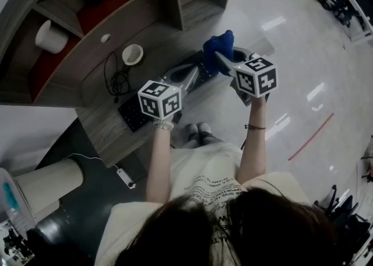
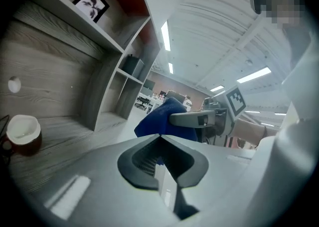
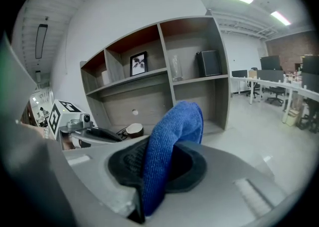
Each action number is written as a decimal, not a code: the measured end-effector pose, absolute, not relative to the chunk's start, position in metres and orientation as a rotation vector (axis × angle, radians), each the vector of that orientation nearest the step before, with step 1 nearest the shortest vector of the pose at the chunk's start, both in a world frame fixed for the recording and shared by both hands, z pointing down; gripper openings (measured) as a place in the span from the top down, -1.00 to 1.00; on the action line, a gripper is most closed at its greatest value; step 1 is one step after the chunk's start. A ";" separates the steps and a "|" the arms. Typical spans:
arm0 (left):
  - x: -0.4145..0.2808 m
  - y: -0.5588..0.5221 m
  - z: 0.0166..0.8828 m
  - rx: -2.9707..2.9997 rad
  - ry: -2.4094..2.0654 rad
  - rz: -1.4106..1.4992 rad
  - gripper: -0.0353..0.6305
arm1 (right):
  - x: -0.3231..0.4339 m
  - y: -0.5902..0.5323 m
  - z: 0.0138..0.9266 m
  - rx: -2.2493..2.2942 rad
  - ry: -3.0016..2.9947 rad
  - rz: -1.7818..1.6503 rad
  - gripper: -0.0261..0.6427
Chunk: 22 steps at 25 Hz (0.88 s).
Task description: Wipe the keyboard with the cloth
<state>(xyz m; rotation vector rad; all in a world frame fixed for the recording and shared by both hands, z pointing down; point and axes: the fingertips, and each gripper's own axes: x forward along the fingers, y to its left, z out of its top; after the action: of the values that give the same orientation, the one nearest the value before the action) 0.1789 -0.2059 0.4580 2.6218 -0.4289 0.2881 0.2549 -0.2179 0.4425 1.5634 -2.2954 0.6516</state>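
The right tongs are clamped on the blue cloth. In the right gripper view the cloth stands up between the two dark pads of the tongs. It arches over at the top, and a fold runs down into the slot between the jaws.

In the head view the cloth sits just above the centre of the frame, over the near edge of the wooden bench. It is up and to the right of the black keyboard. Whether it touches the bench or the keyboard cannot be told.

The left tongs are closed, tips together, with nothing between them. They hang over the keyboard's middle, at the centre of the frame. In the left gripper view the tips of the tongs meet in a point. The cloth shows just beyond them, apart from them, held by the right tongs.

A white cup and a coil of black cable lie on the bench, left of and above the centre of the frame.
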 end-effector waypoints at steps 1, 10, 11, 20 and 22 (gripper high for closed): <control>0.179 -0.207 0.461 2.618 -0.422 0.296 0.88 | 0.256 -0.219 0.445 1.573 -2.287 0.659 0.74; 0.188 -0.216 0.483 2.569 -0.390 0.326 0.88 | 0.263 -0.221 0.486 1.563 -2.186 0.708 0.74; 0.189 -0.217 0.486 2.558 -0.394 0.329 0.88 | 0.265 -0.222 0.491 1.552 -2.172 0.714 0.74; 0.210 -0.220 0.512 2.464 -0.455 0.338 0.88 | 0.277 -0.235 0.522 1.419 -2.137 0.741 0.74; 0.212 -0.220 0.517 2.451 -0.473 0.348 0.88 | 0.277 -0.238 0.527 1.393 -2.144 0.746 0.74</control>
<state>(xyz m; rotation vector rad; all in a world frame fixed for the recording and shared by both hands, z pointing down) 0.2115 -0.2202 0.5165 2.4514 -0.4732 0.3483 0.2770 -0.2385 0.5271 1.3925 -2.1437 0.7462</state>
